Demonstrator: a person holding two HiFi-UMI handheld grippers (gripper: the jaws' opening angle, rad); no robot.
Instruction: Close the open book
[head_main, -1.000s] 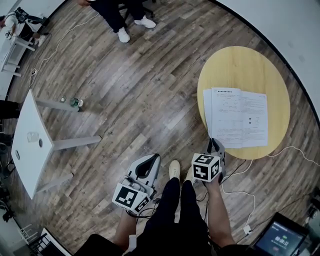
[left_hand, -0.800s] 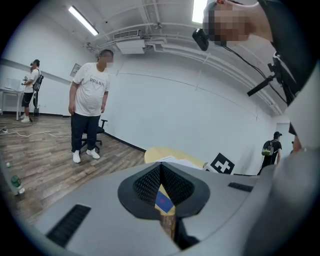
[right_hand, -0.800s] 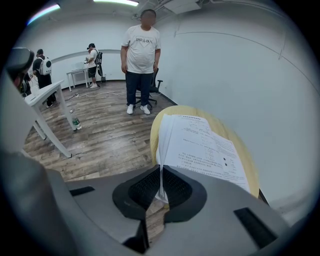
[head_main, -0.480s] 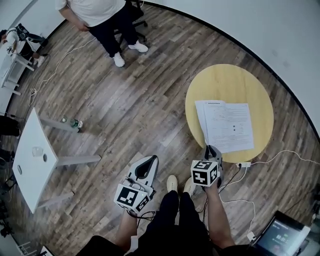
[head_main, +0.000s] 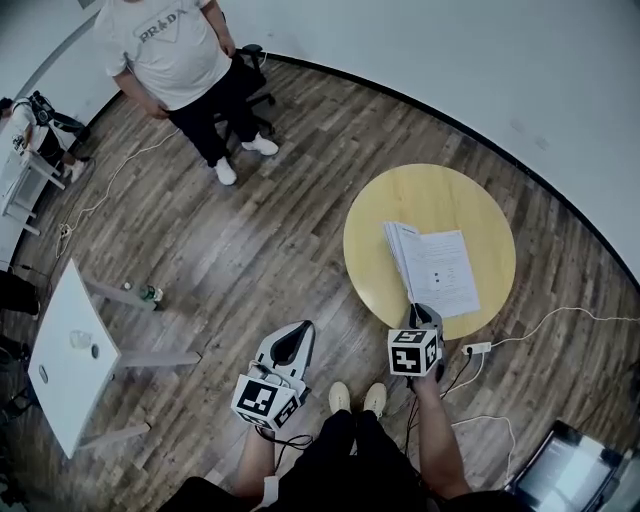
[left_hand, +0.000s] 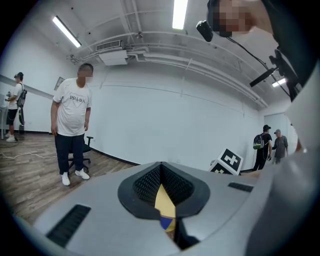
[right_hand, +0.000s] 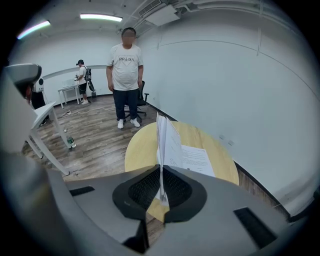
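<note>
Head view: the open book (head_main: 440, 270) is lying on the round table (head_main: 385, 215) around 3 o'clock, with the right claw (head_main: 425, 312) sitting at its 6 o'clock edge.

Left gripper view: the left claw (left_hand: 161, 171) is squeezing closed on nothing.

Right gripper view: the right claw is pinching the book's upright left pages.

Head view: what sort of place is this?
Probably an office or lab workroom: bare white walls, a power strip on the wood-look floor, a white table, an office chair, a person standing by.

Left tongs (left_hand: 161, 170) tips together, person (left_hand: 71, 125) beyond, white wall (left_hand: 165, 120) behind.
</note>
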